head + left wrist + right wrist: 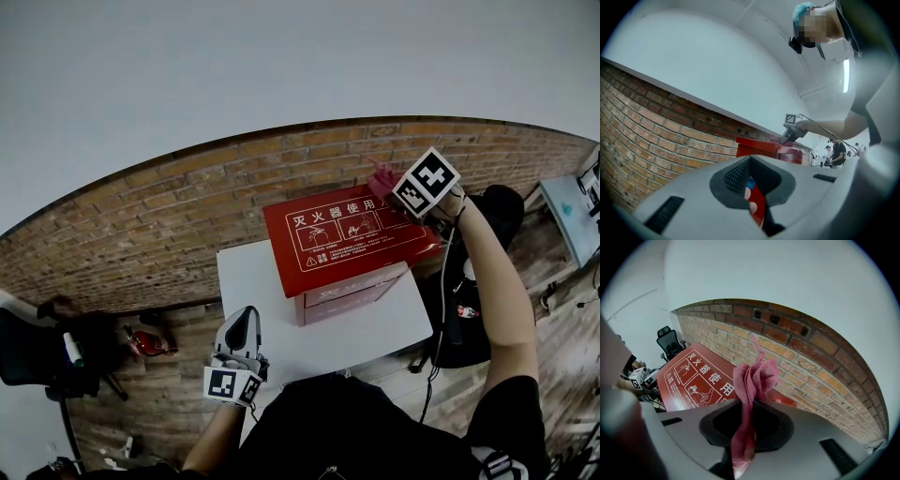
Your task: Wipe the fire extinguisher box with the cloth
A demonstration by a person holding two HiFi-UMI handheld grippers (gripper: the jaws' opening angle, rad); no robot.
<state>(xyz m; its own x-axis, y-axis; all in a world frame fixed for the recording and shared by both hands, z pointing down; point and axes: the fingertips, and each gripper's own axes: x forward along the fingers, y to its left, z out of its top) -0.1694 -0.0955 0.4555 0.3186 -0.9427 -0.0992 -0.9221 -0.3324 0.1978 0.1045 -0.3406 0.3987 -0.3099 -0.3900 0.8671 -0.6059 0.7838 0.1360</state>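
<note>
Cloth (751,383): pink, limp, light. Pinched mid-bunch in right gripper (746,437), jaws closed on it, at the far corner of the box (342,239) lid. Likely needs pressing flat to wipe. Box looks rigid. Left gripper (242,328): jaws together, empty.

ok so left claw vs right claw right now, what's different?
Grip: the right claw is shut on the cloth; the left claw is shut on nothing.
Place: the right claw is at the box's far edge by the brick wall; the left claw is low by the table's near edge, off the box.
Shared: both are shut.
</note>
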